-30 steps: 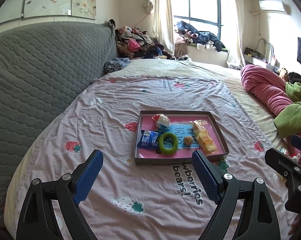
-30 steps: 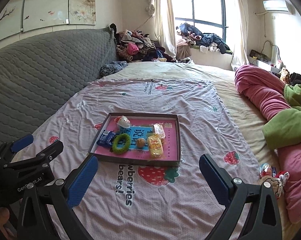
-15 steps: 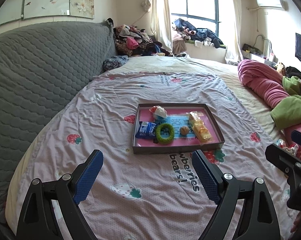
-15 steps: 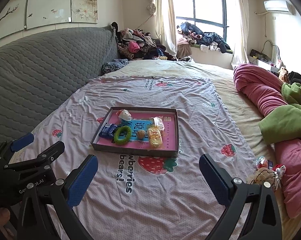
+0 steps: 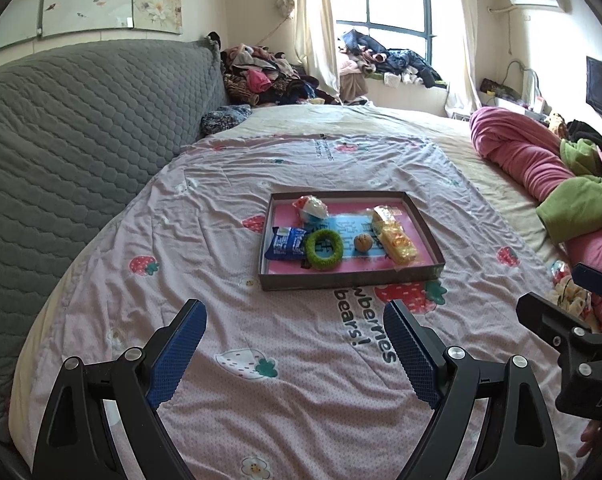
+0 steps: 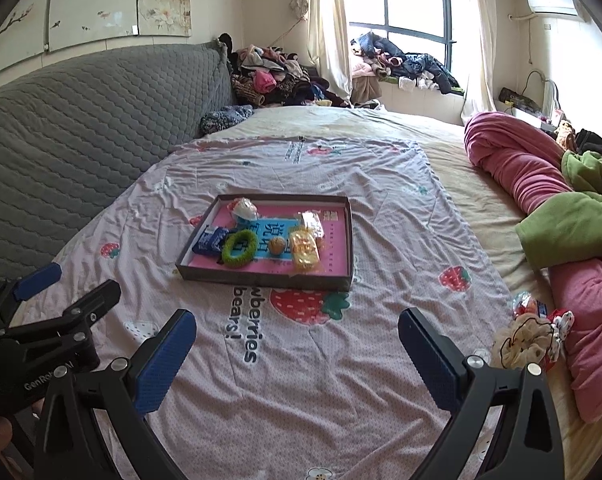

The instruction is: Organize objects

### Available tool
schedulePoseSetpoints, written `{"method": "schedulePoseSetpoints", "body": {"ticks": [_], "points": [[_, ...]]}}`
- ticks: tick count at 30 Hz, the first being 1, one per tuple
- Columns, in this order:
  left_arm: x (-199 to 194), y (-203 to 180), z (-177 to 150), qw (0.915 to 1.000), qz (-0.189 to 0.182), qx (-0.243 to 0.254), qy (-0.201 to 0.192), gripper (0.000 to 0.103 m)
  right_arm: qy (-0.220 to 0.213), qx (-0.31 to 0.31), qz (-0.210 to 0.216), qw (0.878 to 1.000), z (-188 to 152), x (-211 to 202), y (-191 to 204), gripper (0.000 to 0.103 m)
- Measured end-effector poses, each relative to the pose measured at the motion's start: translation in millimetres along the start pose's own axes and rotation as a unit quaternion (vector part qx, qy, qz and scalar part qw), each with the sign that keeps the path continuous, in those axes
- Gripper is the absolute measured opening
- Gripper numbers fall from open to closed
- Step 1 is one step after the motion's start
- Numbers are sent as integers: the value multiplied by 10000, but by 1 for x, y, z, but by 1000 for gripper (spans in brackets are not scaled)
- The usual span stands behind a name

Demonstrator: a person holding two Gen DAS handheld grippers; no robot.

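A shallow brown tray (image 5: 349, 278) (image 6: 261, 278) with a pink floor lies on the strawberry-print bedspread. It holds a green ring (image 5: 323, 249) (image 6: 240, 248), a blue snack packet (image 5: 286, 243) (image 6: 210, 240), a small brown ball (image 5: 362, 243) (image 6: 277, 246), a yellow wrapped snack (image 5: 397, 240) (image 6: 304, 254) and a white-red packet (image 5: 311, 207) (image 6: 244, 208). My left gripper (image 5: 295, 354) is open and empty, well short of the tray. My right gripper (image 6: 297, 360) is open and empty, also short of it.
A grey quilted headboard (image 5: 73, 132) runs along the left. Pink and green blankets (image 6: 549, 208) are heaped on the right. Small loose items (image 6: 529, 328) lie by the blankets. Clothes (image 5: 261, 80) are piled at the far end below the window.
Both grippers have drawn back from the tray, which now looks smaller and farther off. Both stay open and empty.
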State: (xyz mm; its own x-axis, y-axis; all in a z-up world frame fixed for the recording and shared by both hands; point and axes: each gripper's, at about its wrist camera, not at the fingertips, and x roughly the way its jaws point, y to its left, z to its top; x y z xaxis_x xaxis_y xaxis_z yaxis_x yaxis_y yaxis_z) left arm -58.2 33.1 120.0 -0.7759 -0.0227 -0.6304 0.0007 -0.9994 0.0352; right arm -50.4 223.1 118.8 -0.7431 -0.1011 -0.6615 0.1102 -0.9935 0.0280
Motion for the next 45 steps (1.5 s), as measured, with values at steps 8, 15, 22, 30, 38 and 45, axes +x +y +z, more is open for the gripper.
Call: {"method": "schedulePoseSetpoints", "body": {"ticks": [8, 15, 22, 30, 38, 45], "points": [[11, 1, -10, 9999, 15, -9, 117, 91, 146, -48, 38, 9999, -13, 16, 1, 102], [21, 0, -17, 9998, -14, -6, 191, 91, 182, -144, 73, 9997, -19, 25, 6, 102], [33, 2, -24, 9995, 19, -45, 300, 91, 320, -158, 38, 9994, -25, 36, 5, 102], [50, 3, -33, 9989, 26, -50, 463, 91, 434, -164, 23, 9989, -34, 49, 4, 102], [68, 1, -42, 9981, 17, -52, 617, 91, 524, -112, -6, 9986, -41, 64, -1, 102], [80, -1, -50, 9973, 12, -45, 731, 91, 615, -77, -32, 9981, -49, 76, -4, 102]]}}
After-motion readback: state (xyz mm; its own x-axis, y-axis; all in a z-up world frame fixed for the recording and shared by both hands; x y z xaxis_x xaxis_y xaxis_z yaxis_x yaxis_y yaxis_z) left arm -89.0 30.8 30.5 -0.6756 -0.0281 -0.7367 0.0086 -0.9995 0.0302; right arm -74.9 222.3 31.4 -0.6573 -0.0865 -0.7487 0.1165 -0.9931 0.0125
